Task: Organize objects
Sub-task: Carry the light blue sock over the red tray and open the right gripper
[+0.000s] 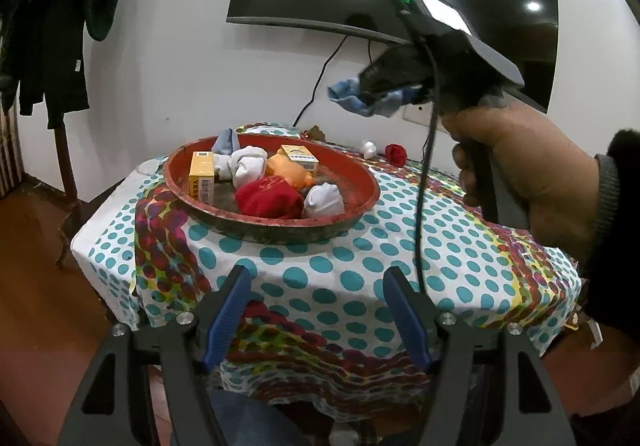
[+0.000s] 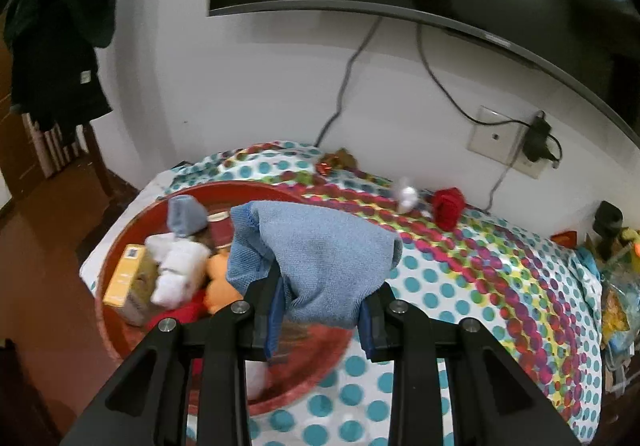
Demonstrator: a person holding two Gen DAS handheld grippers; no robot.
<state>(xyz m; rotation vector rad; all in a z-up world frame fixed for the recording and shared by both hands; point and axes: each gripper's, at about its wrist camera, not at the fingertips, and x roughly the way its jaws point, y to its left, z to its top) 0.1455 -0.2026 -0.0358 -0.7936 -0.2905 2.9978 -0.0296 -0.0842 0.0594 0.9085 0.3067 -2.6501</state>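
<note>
Clamping a blue sock (image 2: 320, 266), right tool (image 2: 320, 322) above red tray (image 2: 132, 222); left tool (image 1: 316, 310) released, over counter (image 1: 400, 246); wall socket (image 2: 504, 138) visible only from right wrist.

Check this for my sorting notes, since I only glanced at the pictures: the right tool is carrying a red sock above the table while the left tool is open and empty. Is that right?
One detail is wrong: the sock pinched in the right tool is light blue, not red, as the right wrist view shows. The rest stands: it is carried above the table, and the left tool is open and empty.
</note>
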